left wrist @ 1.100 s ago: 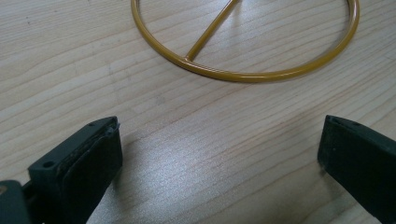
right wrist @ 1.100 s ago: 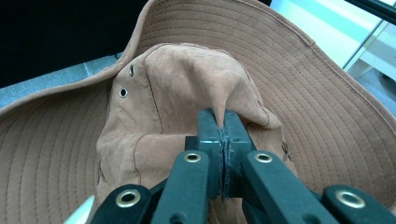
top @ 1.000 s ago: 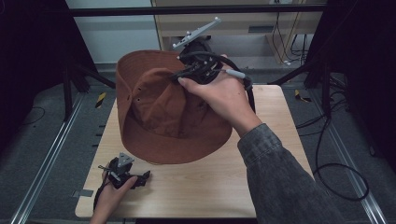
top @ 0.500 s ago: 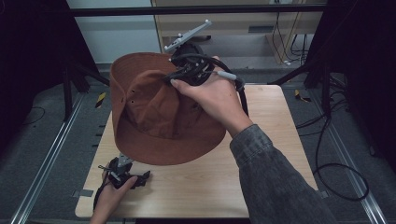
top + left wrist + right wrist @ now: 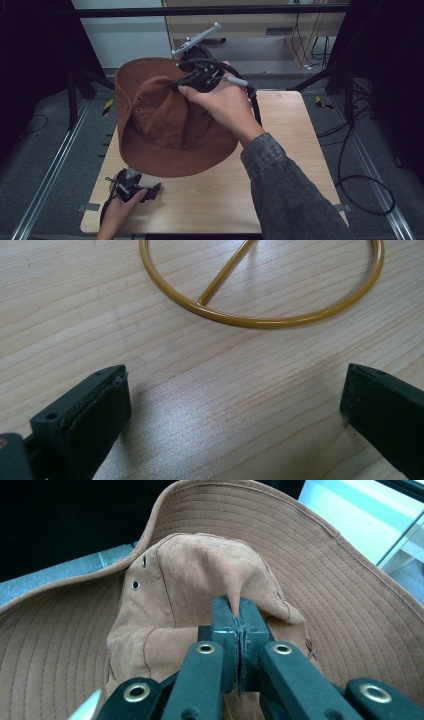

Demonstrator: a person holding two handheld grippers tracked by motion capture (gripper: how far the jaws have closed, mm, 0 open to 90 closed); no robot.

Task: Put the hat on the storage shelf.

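A brown wide-brimmed hat hangs tilted above the wooden table, its lower brim near the tabletop. My right gripper comes at it from the upper right, shut on a pinched fold of the crown. In the right gripper view the jaws clamp that fold of the hat, with the stitched brim spreading behind. At the table's front left corner my left gripper rests in a hand. It stands open over bare wood, nothing between its fingers. A yellow metal ring with a spoke lies just ahead of it.
Bare table surface lies right of the hat and along the front edge. Black frame posts stand at the table's back corners. Cables run across the grey floor on the right, and metal rails flank the table.
The right gripper has carried the hat slightly left, and the hat has tipped more upright. The left gripper has stayed where it was.
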